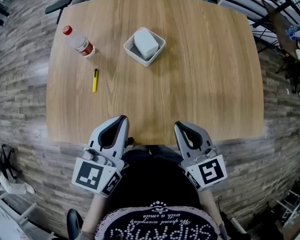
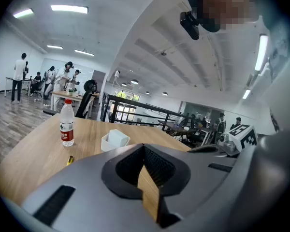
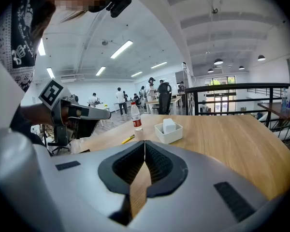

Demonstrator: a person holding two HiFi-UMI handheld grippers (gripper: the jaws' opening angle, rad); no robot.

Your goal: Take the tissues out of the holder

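A white square holder [image 1: 131, 53] sits on the far middle of the wooden table [image 1: 200, 74], with a white pack of tissues [image 1: 146, 43] standing in it. The holder [image 2: 108, 141] also shows in the left gripper view, and the holder [image 3: 168, 135] with the tissues [image 3: 169, 125] in the right gripper view. My left gripper [image 1: 122, 118] hovers at the table's near edge, jaws shut with nothing between them. To its right my right gripper [image 1: 177, 125] is likewise shut and empty. Both are far from the holder.
A clear water bottle [image 1: 79, 42] with a red cap and label lies at the table's far left. A yellow pen [image 1: 95, 80] lies nearer, left of centre. Chairs, desks and railings surround the table; people stand in the background.
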